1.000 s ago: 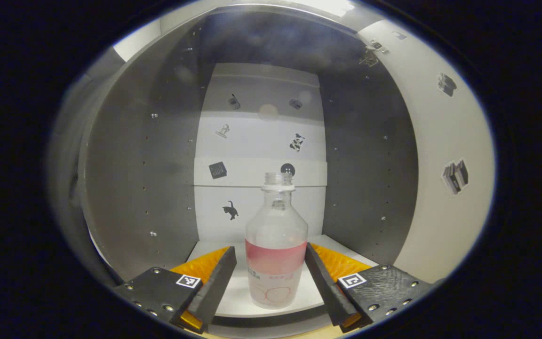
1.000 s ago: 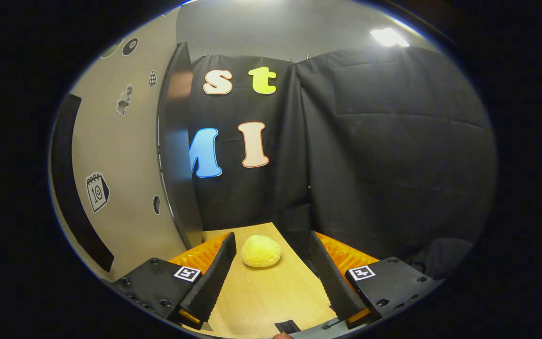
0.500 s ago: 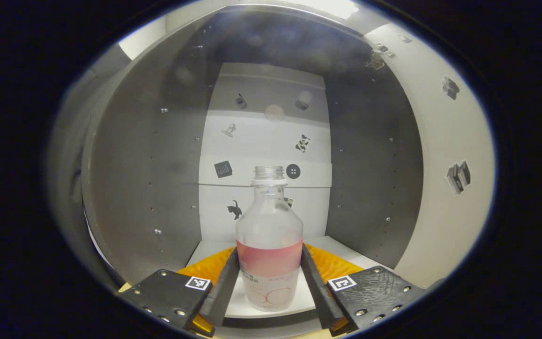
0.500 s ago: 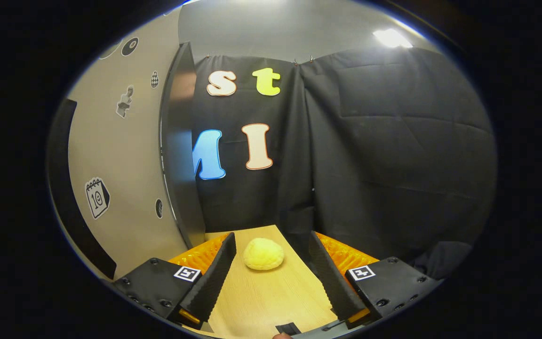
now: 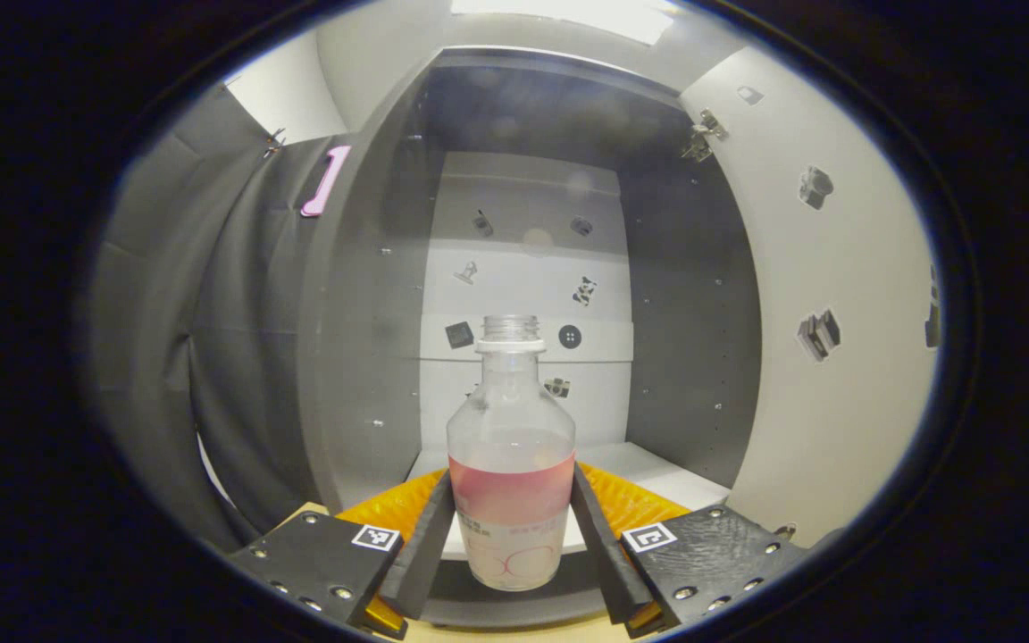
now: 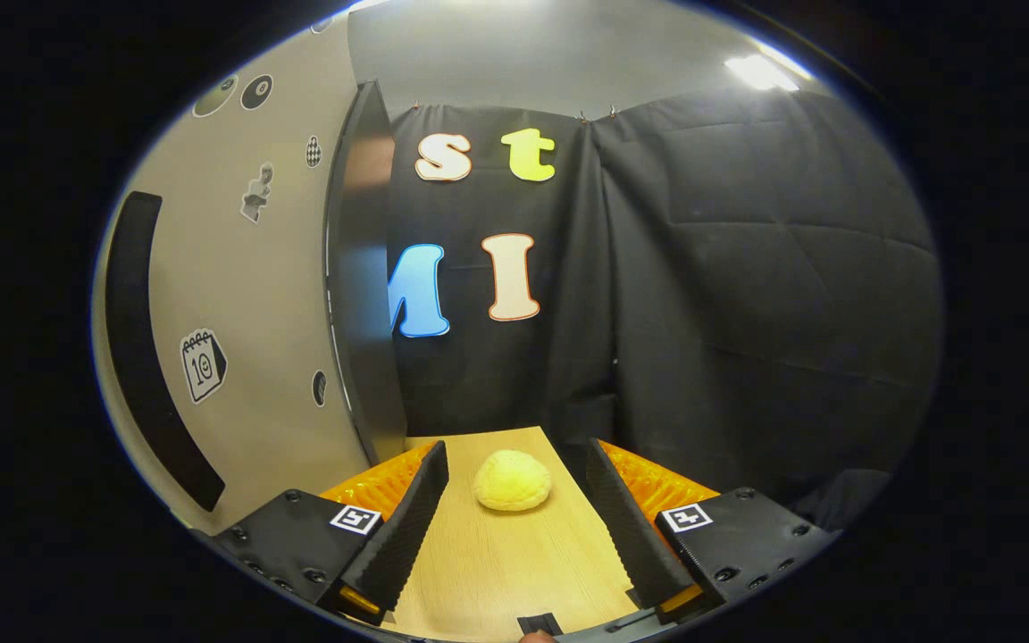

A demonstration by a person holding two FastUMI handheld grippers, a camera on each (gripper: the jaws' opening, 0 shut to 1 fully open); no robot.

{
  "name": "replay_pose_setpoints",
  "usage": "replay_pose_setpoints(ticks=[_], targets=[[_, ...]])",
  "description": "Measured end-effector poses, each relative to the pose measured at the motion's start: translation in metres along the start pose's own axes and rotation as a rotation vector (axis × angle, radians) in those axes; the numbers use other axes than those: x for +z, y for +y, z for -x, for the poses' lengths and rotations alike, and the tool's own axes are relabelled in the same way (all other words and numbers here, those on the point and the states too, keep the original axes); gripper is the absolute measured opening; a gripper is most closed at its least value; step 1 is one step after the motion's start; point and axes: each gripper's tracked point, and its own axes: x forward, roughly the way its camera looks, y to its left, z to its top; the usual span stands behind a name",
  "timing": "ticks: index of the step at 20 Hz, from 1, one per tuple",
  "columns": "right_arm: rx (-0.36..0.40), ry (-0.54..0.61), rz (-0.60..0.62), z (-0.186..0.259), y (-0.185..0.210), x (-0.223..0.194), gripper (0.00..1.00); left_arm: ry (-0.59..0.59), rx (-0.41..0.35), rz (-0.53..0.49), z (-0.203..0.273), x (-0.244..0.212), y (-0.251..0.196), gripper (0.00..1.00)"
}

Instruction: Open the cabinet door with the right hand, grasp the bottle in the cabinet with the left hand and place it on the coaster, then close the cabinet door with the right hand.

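Open claw [image 6: 514, 527] facing yellow bun [image 6: 512, 480]

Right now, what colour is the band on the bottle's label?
Pinkish red, over a white lower part, on the bottle in the left gripper; the left gripper view shows it best.

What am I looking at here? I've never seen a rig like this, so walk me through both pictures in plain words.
A person holds a two-finger gripper in each hand, and a wide-angle camera rides on each one, looking forward along its fingers. That is why two fingers show at the bottom of each round picture.

The left gripper view looks into an open cabinet. The left gripper is shut on a clear bottle with no cap and a pink label band; one finger presses each side. The door, dotted with small stickers, stands swung open on the right.

The right gripper view shows the right gripper open and holding nothing, above a wooden table. A yellow bun-like lump lies on the table ahead, and the door's outer face stands to the left.
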Motion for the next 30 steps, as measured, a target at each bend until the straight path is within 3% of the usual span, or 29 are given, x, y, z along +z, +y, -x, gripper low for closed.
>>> replay_pose_setpoints(ticks=[5, 6, 8, 17, 30], targets=[[0.044, -0.003, 0.03, 0.0, 0.0, 0.001, 0.98, -0.015, 0.048, -0.007, 0.042, -0.007, 0.011, 0.73], [0.052, -0.002, 0.037, 0.0, 0.0, 0.0, 0.93, -0.011, 0.06, -0.009, 0.051, -0.011, 0.015, 0.73], [0.071, -0.005, 0.04, 0.001, 0.001, 0.0, 0.98, -0.005, 0.087, -0.015, 0.067, -0.018, 0.02, 0.73], [0.122, -0.009, 0.022, 0.005, -0.009, -0.007, 0.98, 0.002, 0.168, -0.001, 0.14, -0.044, 0.039, 0.75], [0.179, 0.012, 0.033, 0.0, -0.008, -0.023, 0.98, 0.086, 0.273, 0.043, 0.213, -0.128, 0.061, 0.73]])
